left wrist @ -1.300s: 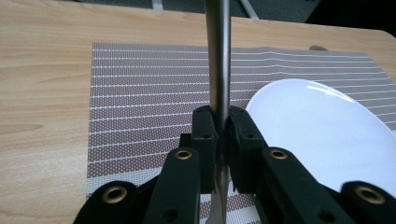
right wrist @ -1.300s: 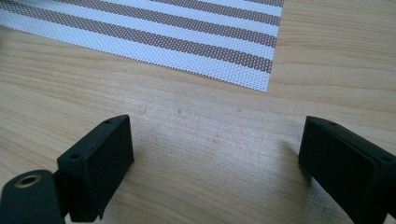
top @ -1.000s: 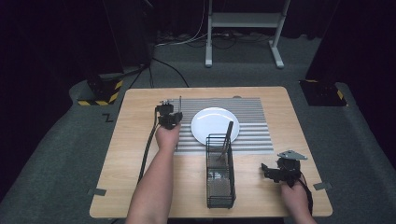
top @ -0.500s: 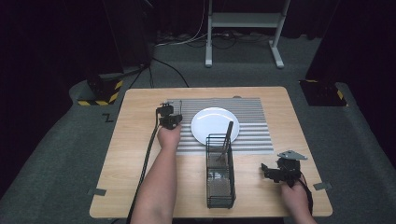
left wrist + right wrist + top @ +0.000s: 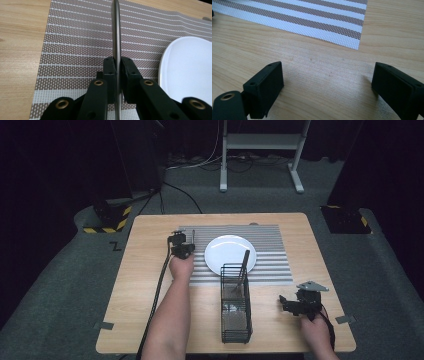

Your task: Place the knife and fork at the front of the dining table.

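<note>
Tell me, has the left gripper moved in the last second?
No. The left gripper sits at the same spot over the striped mat's left edge, beside the white plate, shut on a thin metal utensil.

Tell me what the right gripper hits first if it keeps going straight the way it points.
Probably bare table first: the right gripper, jaws wide apart and empty, tilts down at the wood. Farther along lies the striped mat's corner. Depth is hard to judge.

The table (image 5: 317,65) is pale wood with a smooth, faintly sheened grain, and the striped placemat (image 5: 75,45) on it is a matt woven mesh. The plate (image 5: 190,67) looks glossy white, the utensil (image 5: 116,32) is smooth grey metal, the basket (image 5: 235,312) dark wire, and the jaw pads are matt black plastic.
</note>
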